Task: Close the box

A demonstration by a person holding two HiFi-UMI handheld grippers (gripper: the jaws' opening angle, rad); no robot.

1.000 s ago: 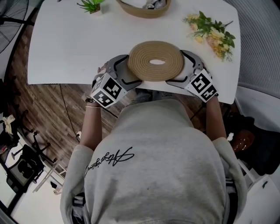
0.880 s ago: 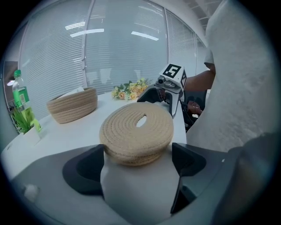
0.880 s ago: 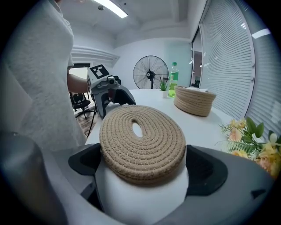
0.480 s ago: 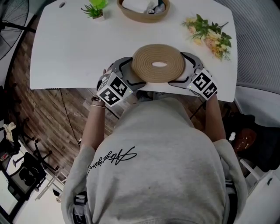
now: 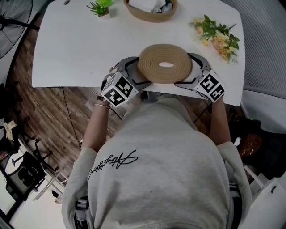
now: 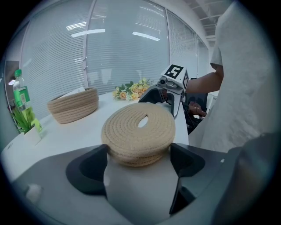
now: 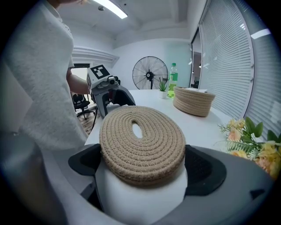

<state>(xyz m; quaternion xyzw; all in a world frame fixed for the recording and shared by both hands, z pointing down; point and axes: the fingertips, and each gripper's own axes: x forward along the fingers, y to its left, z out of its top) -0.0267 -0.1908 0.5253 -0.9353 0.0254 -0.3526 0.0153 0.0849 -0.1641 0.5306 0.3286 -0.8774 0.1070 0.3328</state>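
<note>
A round woven rope lid (image 5: 165,64) with an oval hole in its middle is at the near edge of the white table (image 5: 76,49). My left gripper (image 5: 139,70) has the lid's left side between its jaws, which are closing, and the pads touch the rim (image 6: 138,132). My right gripper (image 5: 190,69) holds the right side in the same way, its jaws against the rim (image 7: 140,140). The open woven basket (image 5: 152,11) stands at the table's far edge, with pale things inside. Whether the lid rests on the table or hangs just above it I cannot tell.
A bunch of artificial flowers (image 5: 219,33) lies at the far right of the table. A small potted plant (image 5: 100,6) stands at the far left, and a green bottle (image 7: 173,79) is near it. Wooden floor, a standing fan (image 7: 150,72) and office chairs are to the left.
The head view has shifted slightly. The lid and both grippers keep their place at the table's near edge.
</note>
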